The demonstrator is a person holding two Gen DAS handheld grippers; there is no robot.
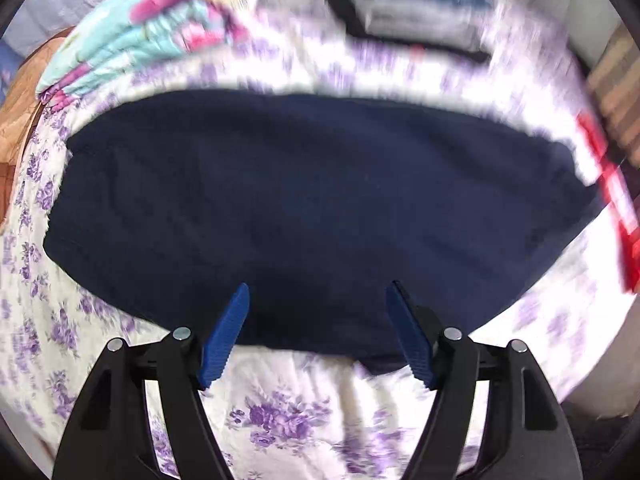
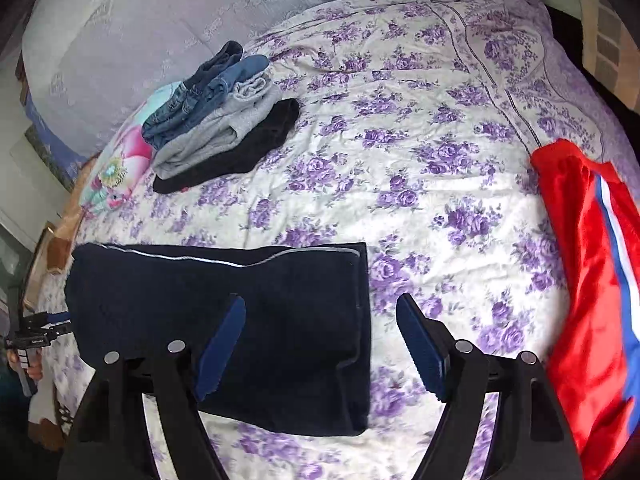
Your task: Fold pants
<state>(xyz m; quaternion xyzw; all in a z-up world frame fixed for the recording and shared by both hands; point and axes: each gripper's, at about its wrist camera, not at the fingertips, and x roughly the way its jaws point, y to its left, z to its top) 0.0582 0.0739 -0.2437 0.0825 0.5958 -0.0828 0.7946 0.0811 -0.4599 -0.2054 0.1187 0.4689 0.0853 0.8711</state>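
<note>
Dark navy pants (image 1: 312, 192) lie folded into a flat rectangle on the bed. In the left wrist view they fill the middle, and my left gripper (image 1: 319, 284) hangs open over their near edge, blue pads (image 1: 228, 332) apart with nothing pinched. In the right wrist view the same pants (image 2: 224, 320) lie at lower left, a thin pale stripe along their far edge. My right gripper (image 2: 322, 298) is open above their right edge: one finger over the cloth, the other over the bedspread. The left gripper (image 2: 40, 328) shows small at the far left in a hand.
A white bedspread (image 2: 400, 160) with purple flowers covers the bed. A stack of folded jeans, grey and black garments (image 2: 224, 120) sits at the back left beside a bright floral cloth (image 2: 120, 168). A red garment (image 2: 592, 280) with a white and blue stripe lies at the right.
</note>
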